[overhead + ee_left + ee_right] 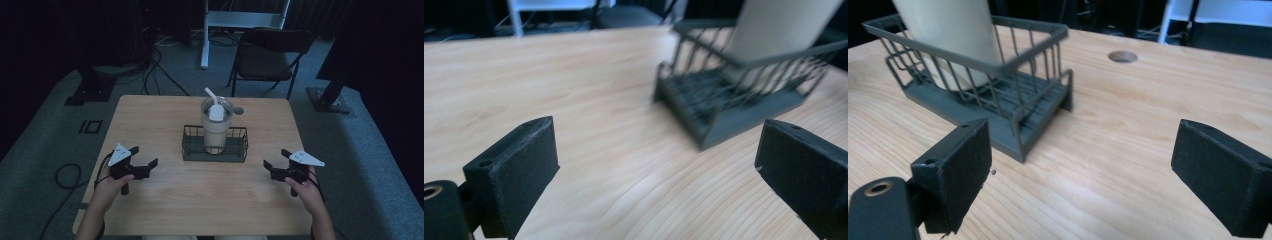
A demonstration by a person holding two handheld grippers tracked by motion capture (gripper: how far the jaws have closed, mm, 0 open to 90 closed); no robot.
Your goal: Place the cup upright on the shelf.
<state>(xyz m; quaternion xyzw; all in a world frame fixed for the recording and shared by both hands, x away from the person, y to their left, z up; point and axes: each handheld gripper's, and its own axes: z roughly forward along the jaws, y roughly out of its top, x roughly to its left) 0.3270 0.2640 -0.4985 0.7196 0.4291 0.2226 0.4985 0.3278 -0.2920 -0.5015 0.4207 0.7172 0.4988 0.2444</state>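
Observation:
A cream tumbler [216, 126] with a clear lid and white straw stands upright inside a dark wire basket [192, 148] at the table's middle. My left gripper [145, 161] is held open at the front left, a hand's width left of the basket, with nothing between its jaws. My right gripper [276, 159] is open at the front right, jaws pointing toward the basket. In the left gripper view the basket [734, 112] and tumbler [779, 25] lie ahead to the right. In the right gripper view the basket [998, 110] and tumbler [948, 30] sit ahead to the left.
The wooden table [150, 200] has a round cable hole [1122, 56] behind the basket. A black chair [270, 57] and a white desk frame [235, 20] stand beyond the far edge. Cables [65, 175] lie on the carpet at left.

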